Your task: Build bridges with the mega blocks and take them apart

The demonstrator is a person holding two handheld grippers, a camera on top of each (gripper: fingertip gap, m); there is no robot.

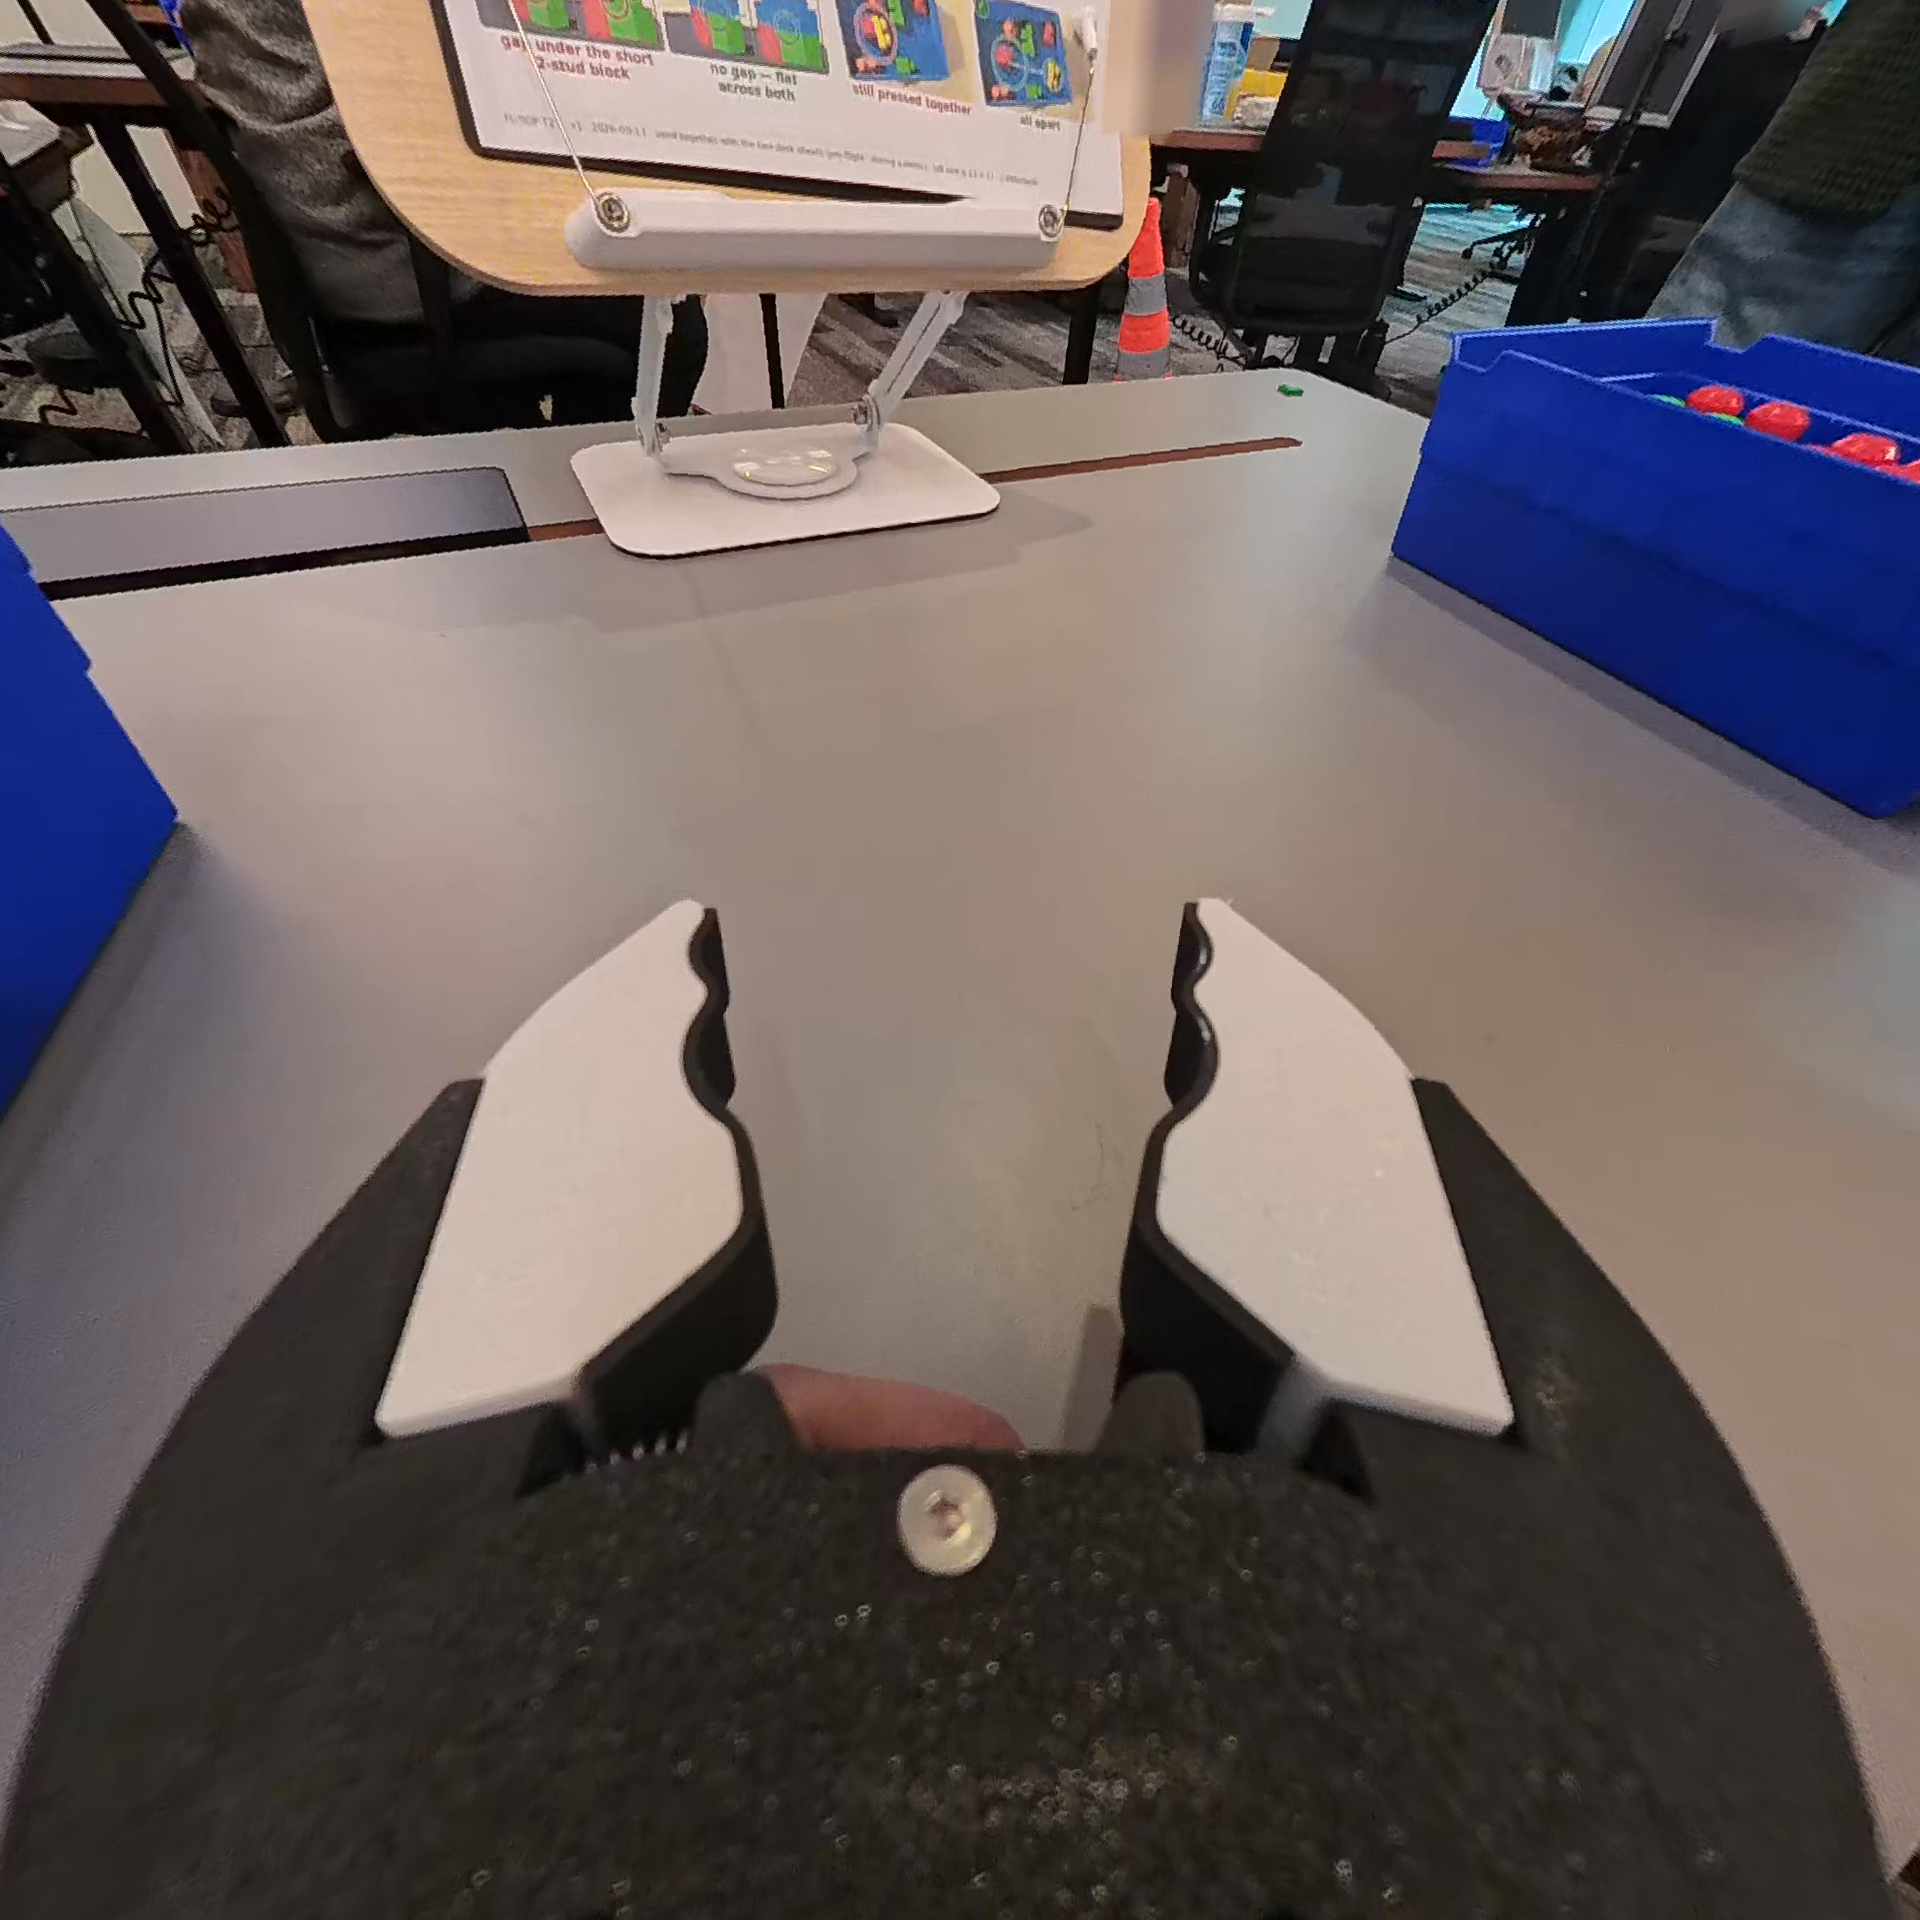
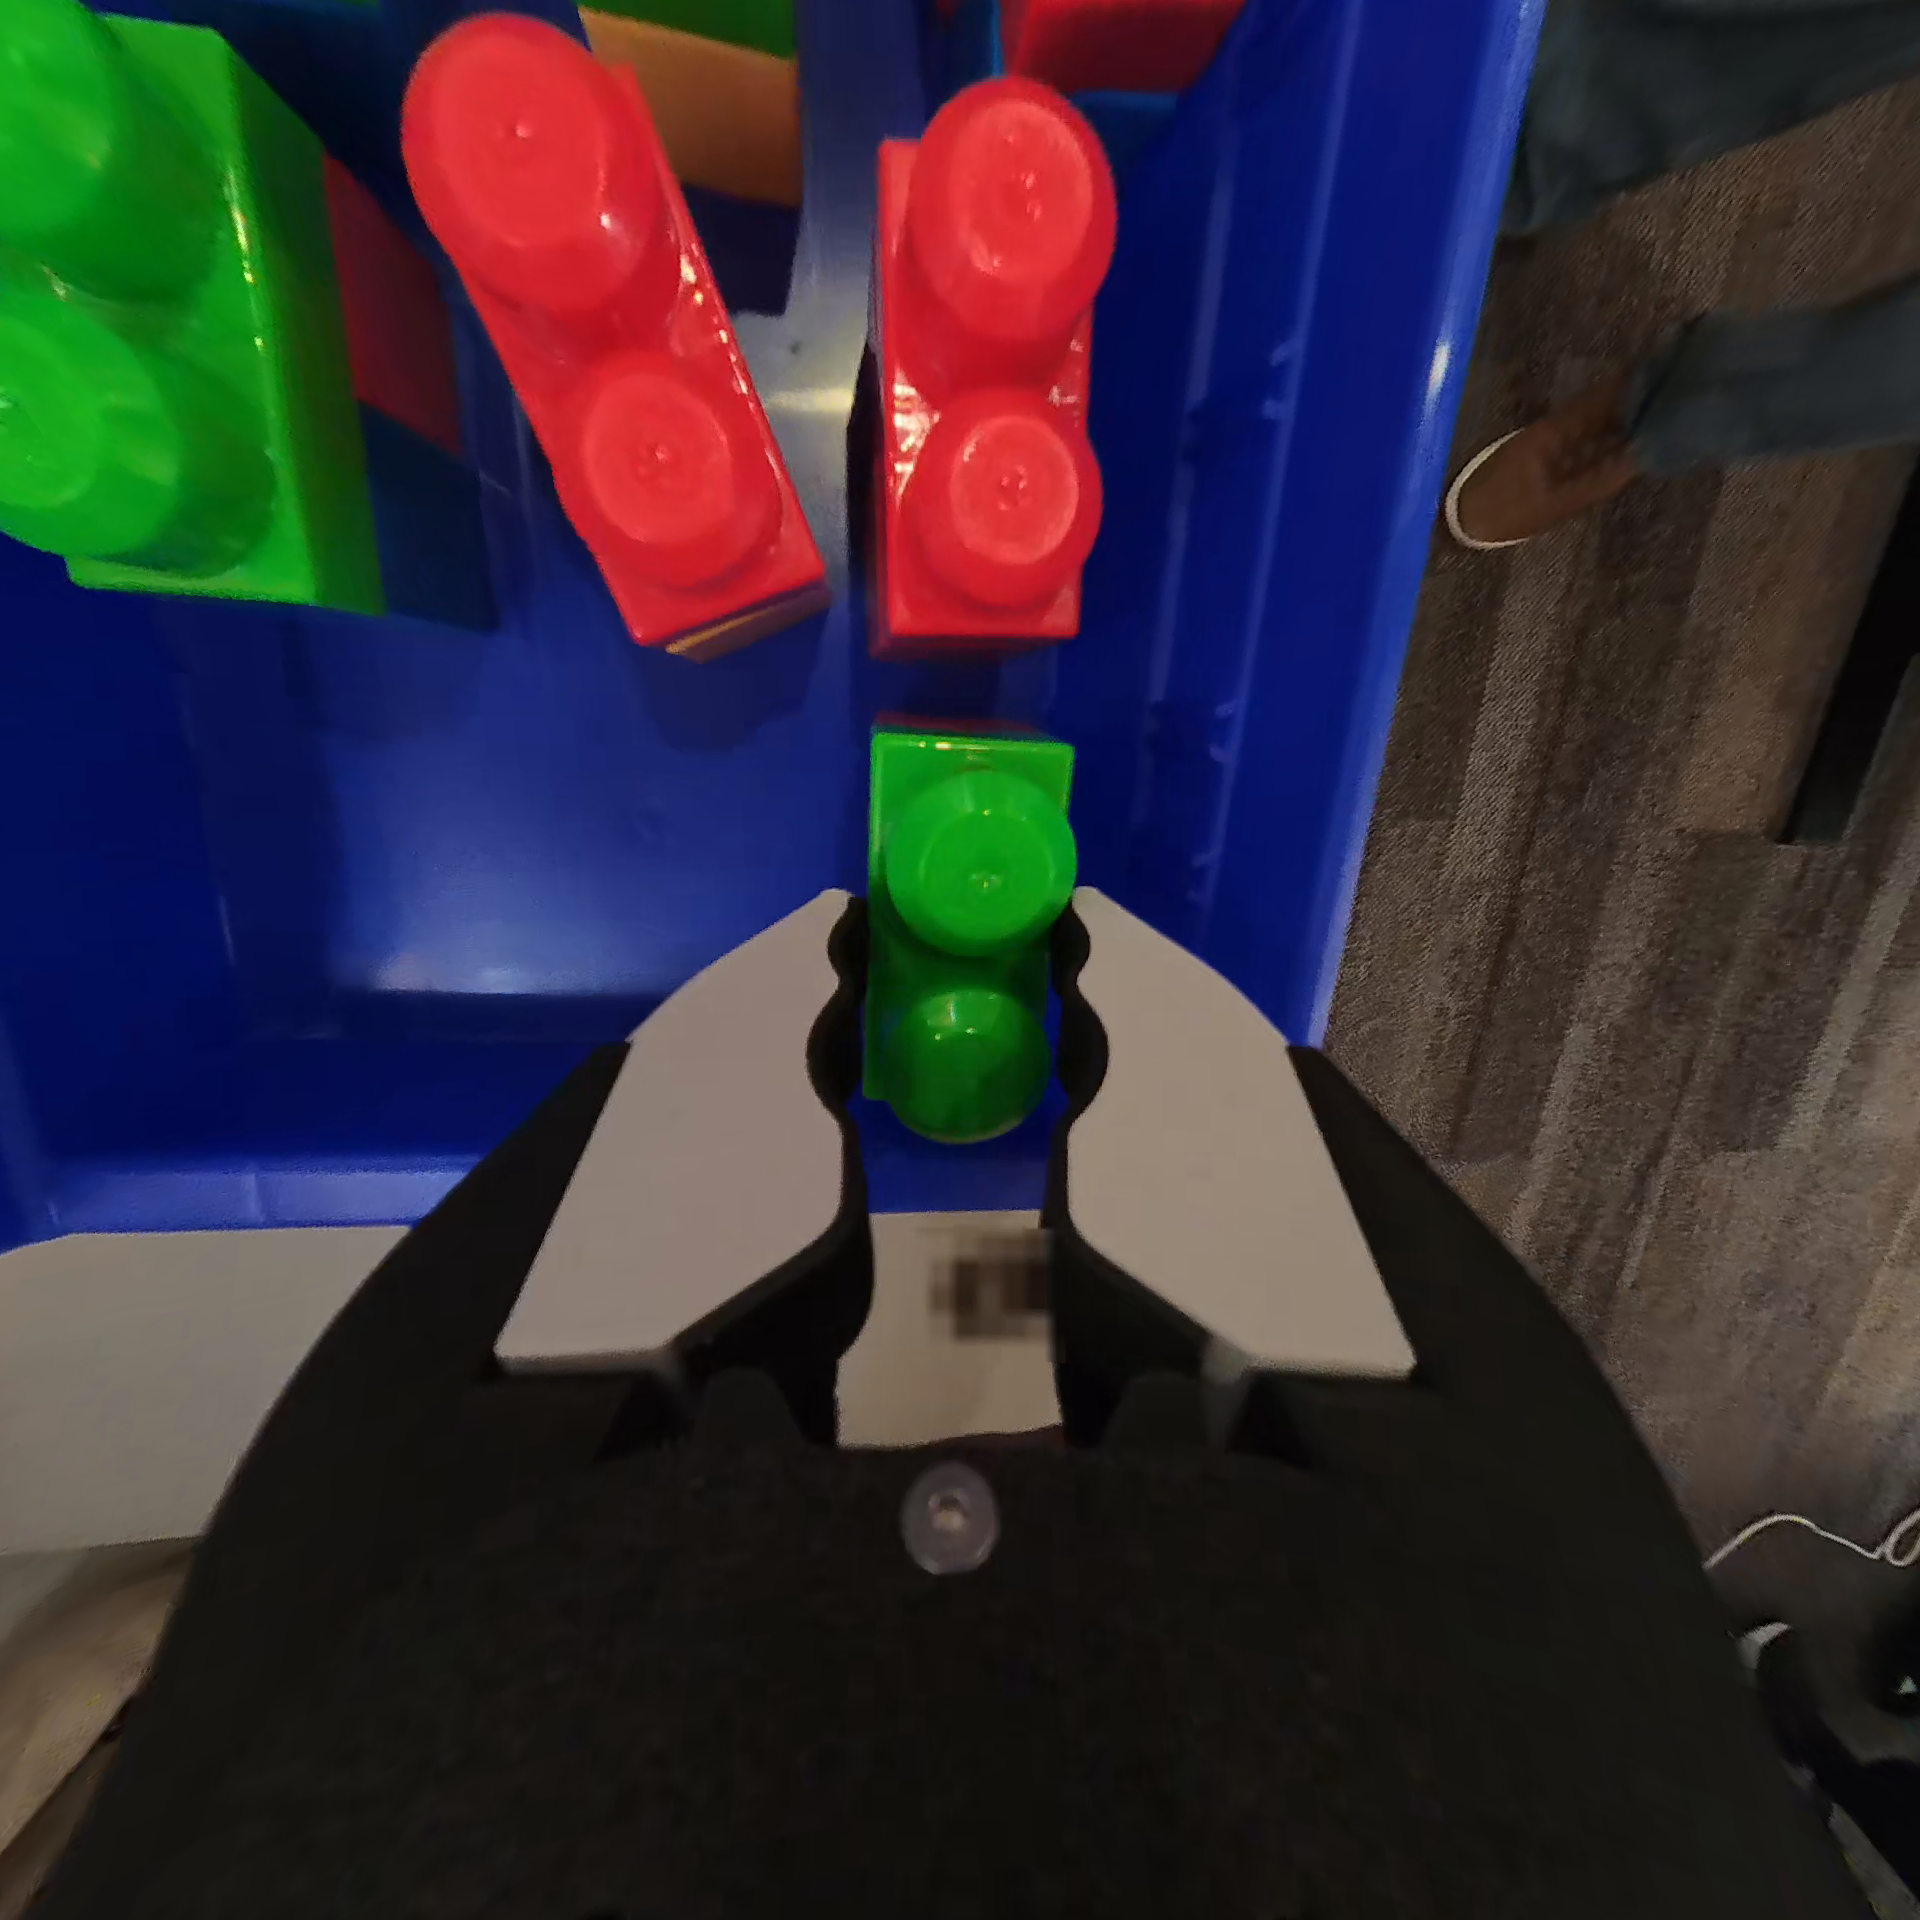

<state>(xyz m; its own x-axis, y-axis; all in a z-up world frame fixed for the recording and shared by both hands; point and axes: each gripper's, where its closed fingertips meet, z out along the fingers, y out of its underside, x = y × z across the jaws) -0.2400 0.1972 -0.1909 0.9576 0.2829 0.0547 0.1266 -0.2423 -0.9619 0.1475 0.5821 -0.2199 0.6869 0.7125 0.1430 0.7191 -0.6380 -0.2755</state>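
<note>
My right gripper is shut on a small green two-stud block, inside a blue bin. Two red two-stud blocks stand beyond it in the bin, and a bigger green block stands at the far left. My left gripper is open and empty, held low over the grey table. The same blue bin with red block studs shows at the right of the left wrist view.
A wooden stand with an instruction sheet on a white base stands at the table's far edge. Another blue bin sits at the left. A person's shoe is on the carpet right of the bin. An orange cone stands behind. Spacing between my two grippers at the tips: around 55 cm.
</note>
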